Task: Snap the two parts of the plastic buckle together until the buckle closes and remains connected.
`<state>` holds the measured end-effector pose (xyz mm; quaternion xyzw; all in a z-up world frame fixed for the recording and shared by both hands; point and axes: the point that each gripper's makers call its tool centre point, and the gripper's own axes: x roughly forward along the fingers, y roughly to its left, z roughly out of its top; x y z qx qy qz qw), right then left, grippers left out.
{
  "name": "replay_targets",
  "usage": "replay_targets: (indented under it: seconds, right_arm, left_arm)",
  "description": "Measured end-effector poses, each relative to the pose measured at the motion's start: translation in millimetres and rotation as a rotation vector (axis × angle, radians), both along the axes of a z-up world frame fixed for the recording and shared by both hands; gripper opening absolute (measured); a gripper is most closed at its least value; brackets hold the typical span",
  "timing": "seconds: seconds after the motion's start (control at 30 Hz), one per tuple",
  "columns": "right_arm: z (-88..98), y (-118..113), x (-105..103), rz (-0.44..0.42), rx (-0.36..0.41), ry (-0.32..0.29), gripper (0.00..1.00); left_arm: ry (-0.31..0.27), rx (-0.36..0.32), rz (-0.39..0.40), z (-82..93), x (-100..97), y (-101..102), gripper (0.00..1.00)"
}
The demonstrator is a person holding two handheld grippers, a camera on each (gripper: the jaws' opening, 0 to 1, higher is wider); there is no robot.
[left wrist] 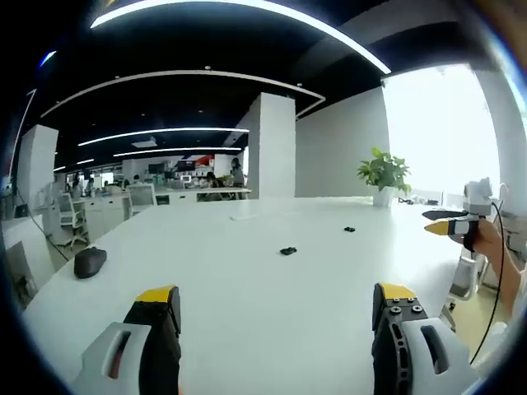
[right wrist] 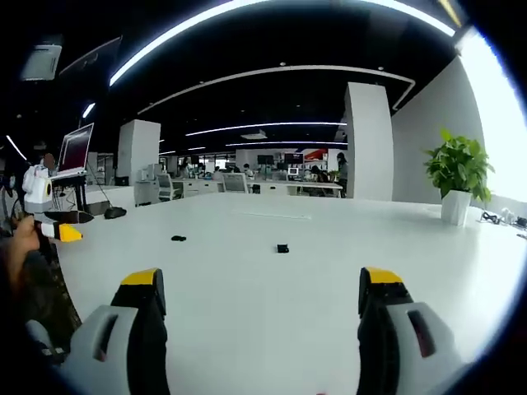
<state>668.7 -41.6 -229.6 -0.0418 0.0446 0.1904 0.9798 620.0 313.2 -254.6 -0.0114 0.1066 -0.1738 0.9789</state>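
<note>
- In the left gripper view the left claw (left wrist: pixel 276 309) rises at 6 o'clock, its two grey jaws with yellow tips spread wide and released, nothing between them.
- Beyond it stretches the broad, glossy white bench (left wrist: pixel 247 280); one small black plastic buckle part (left wrist: pixel 287 250) lies near the middle of it, and the second small black buckle part (left wrist: pixel 349 230) sits farther off toward 1 o'clock, the two well apart.
- A dark rounded computer mouse (left wrist: pixel 89 262) rests on the bench at 9 o'clock.
- A green leafy plant in a white pot (left wrist: pixel 384 177) stands at the far edge at 2 o'clock, beside a bright window.
- The right claw (right wrist: pixel 259 304) in the right gripper view is likewise parted and empty above the same bench, with both buckle parts lying ahead of it.
- A person's hand (left wrist: pixel 487 239) appears at 3 o'clock in the left gripper view.
- The room is an open office: white square pillar (left wrist: pixel 271 146), dark ceiling with long curved light strips, desks and chairs far behind.
</note>
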Motion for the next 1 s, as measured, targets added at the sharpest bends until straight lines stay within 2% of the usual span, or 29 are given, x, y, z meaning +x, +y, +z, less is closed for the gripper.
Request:
replay_targets:
  seconds: [0.3,0.67,0.8,0.9,1.0]
  right_arm:
    - [9.2,1,29,0.012,0.014,-0.022,0.97]
    - [12.2,-5,54,-0.001,0.030,-0.031,0.97]
    - [11.5,-2,59,0.012,0.036,-0.029,0.97]
    - [9.5,2,60,0.020,0.023,-0.015,0.97]
    - [8.4,7,62,0.028,0.020,-0.014,0.97]
  left_arm:
    - [-0.033,0.012,-0.044,14.7,24.3,-7,0.98]
    - [-0.026,-0.009,-0.108,18.0,48.2,-19,0.98]
    - [-0.017,-0.034,-0.123,18.6,56.3,-23,0.99]
    - [-0.026,-0.028,-0.144,20.4,61.8,-29,0.98]
    - [-0.004,-0.021,-0.186,16.0,71.2,-39,0.98]
